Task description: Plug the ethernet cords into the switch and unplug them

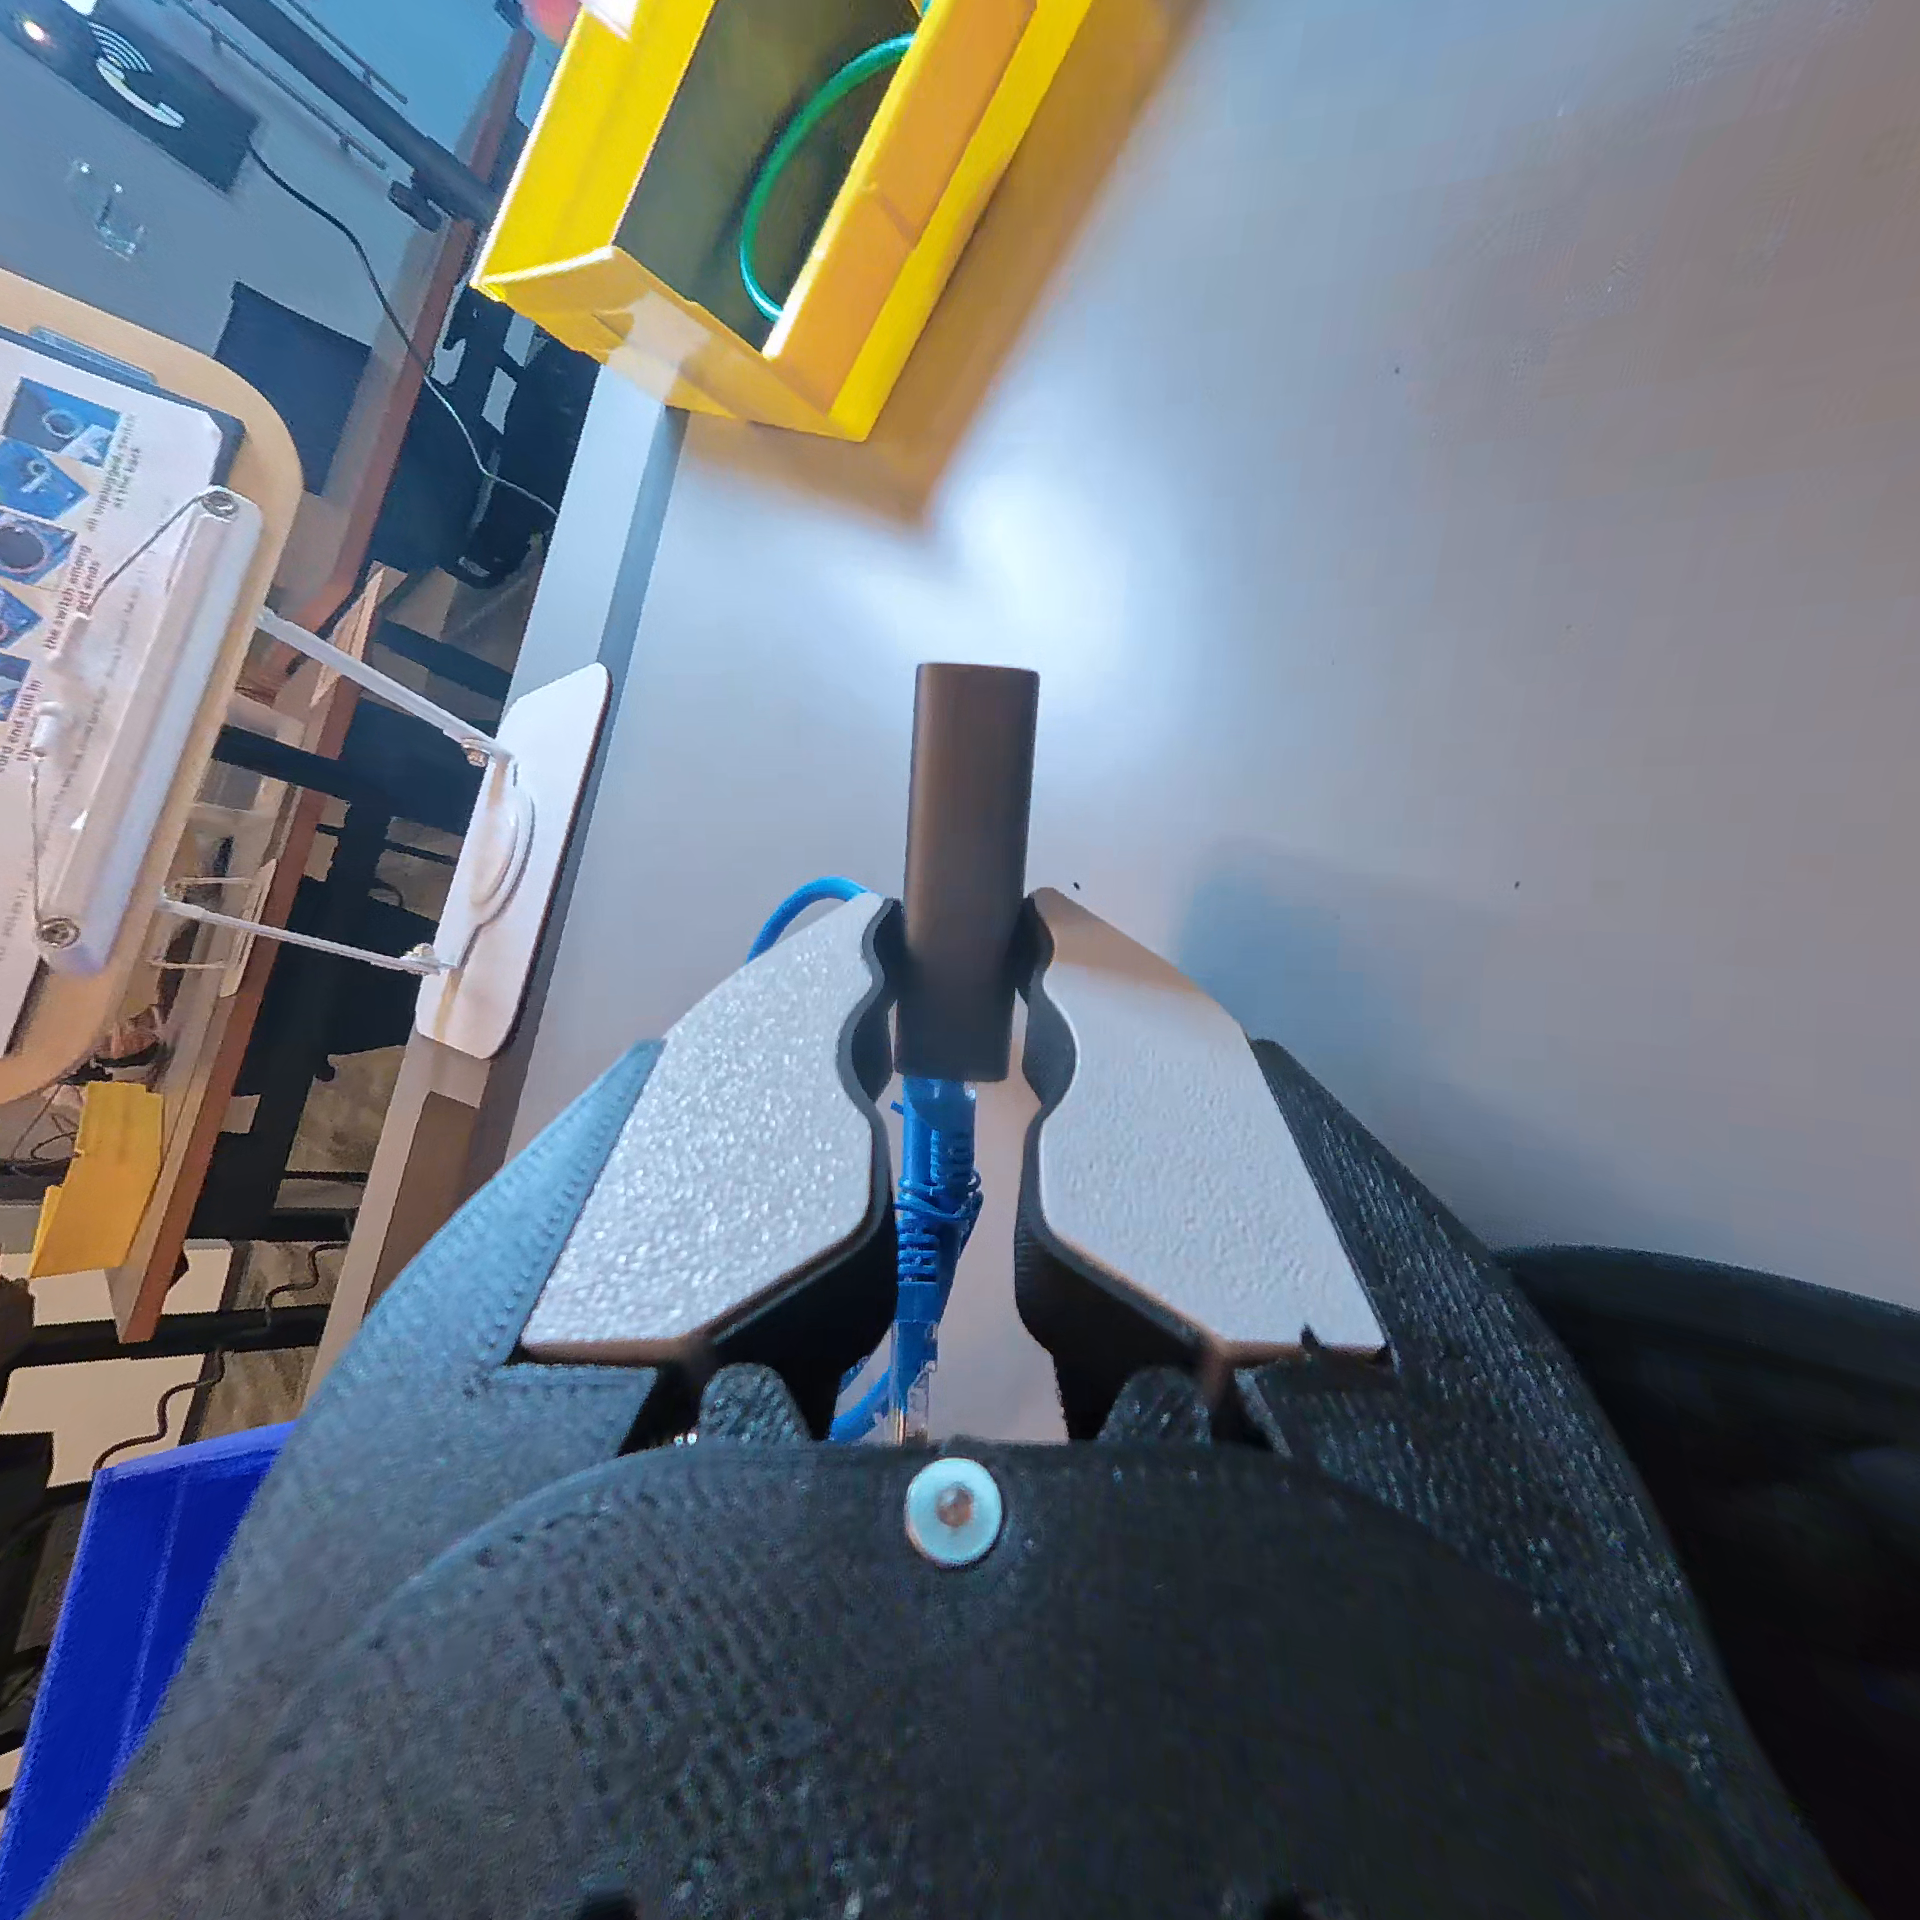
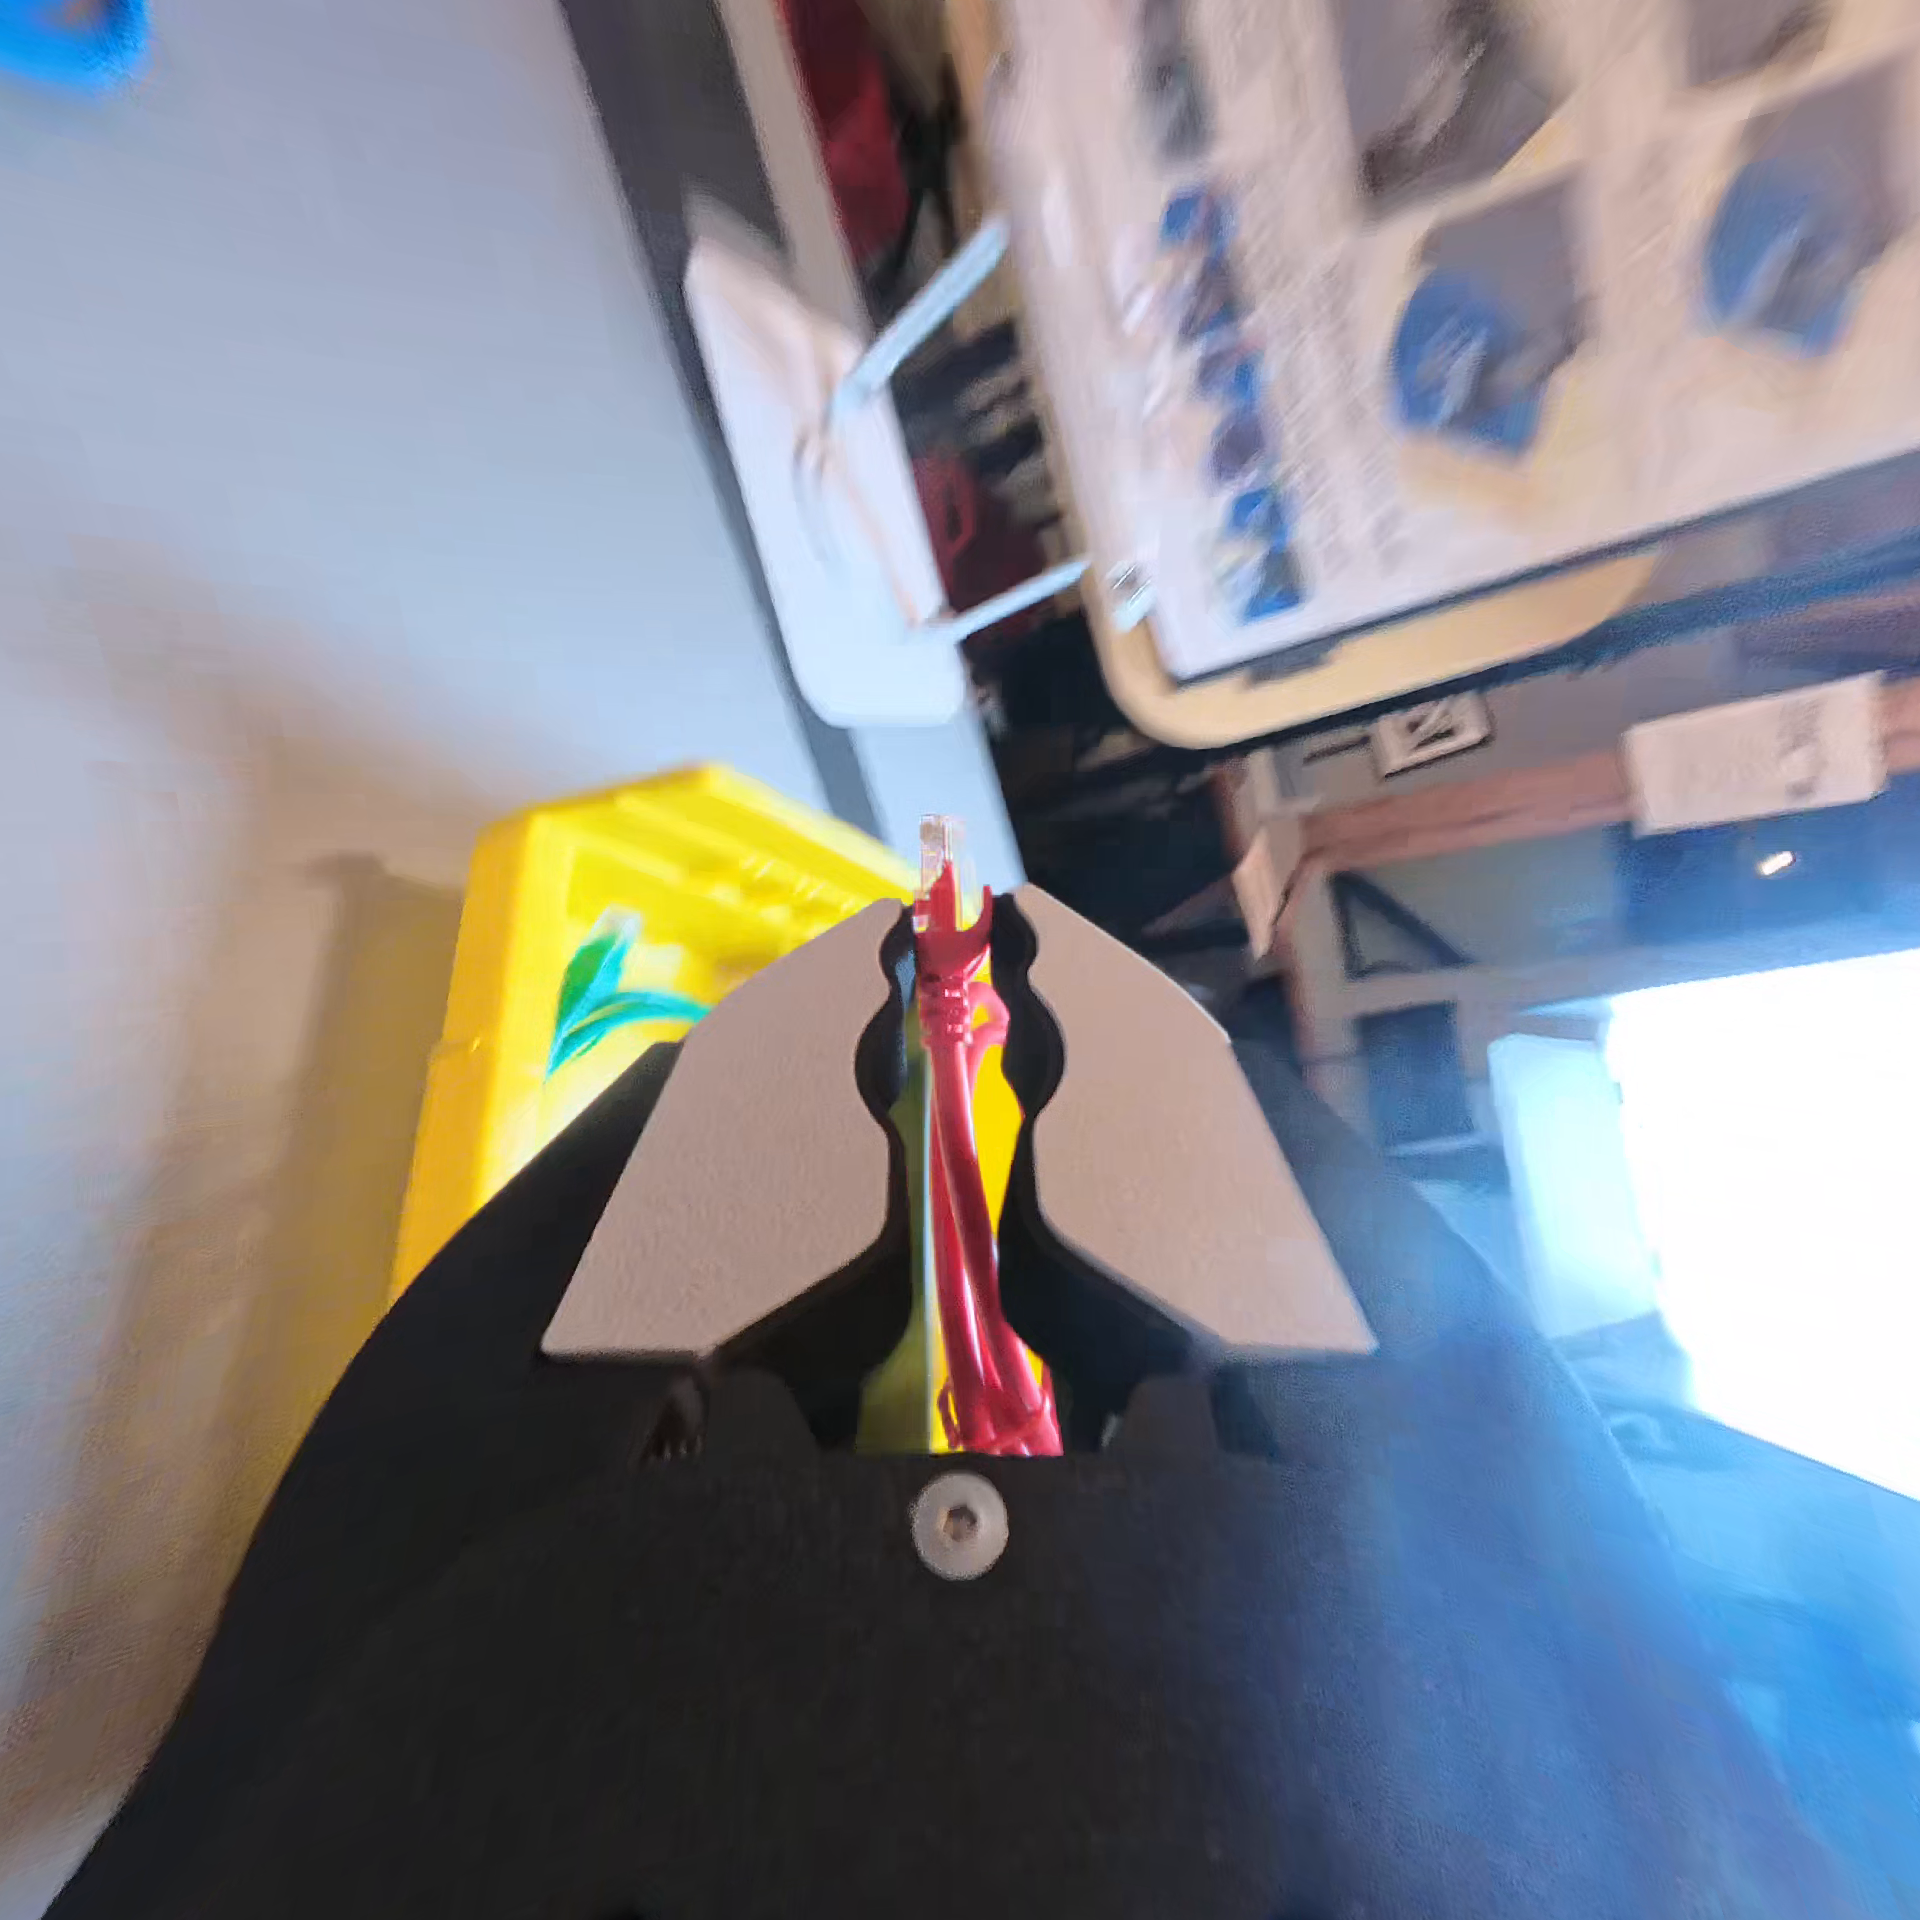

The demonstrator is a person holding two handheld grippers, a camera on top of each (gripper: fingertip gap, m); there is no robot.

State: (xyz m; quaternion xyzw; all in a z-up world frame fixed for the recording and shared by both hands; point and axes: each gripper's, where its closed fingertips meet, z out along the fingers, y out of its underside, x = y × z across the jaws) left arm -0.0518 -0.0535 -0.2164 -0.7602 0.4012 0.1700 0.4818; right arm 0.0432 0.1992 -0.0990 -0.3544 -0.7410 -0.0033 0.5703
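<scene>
My left gripper (image 1: 961, 914) is shut on the switch (image 1: 971, 790), a dark slim box seen end-on that sticks out past the fingertips above the white table (image 1: 1403, 520). A blue ethernet cord (image 1: 935, 1174) goes into the near end of the switch and runs back between the fingers. My right gripper (image 2: 951, 914) is shut on a red ethernet cord (image 2: 961, 1143). Its clear plug (image 2: 940, 842) pokes out past the fingertips, and loops of the red cord hang behind. The right wrist view is motion-blurred.
A yellow bin (image 1: 935, 208) holding a green cord (image 1: 800, 197) sits at the table's far edge and also shows in the right wrist view (image 2: 582, 935). A white stand base (image 1: 530, 831) carries a picture sheet (image 1: 83, 582). A blue bin (image 1: 135, 1621) is at lower left. The grippers' ends are close to 30 centimetres from one another.
</scene>
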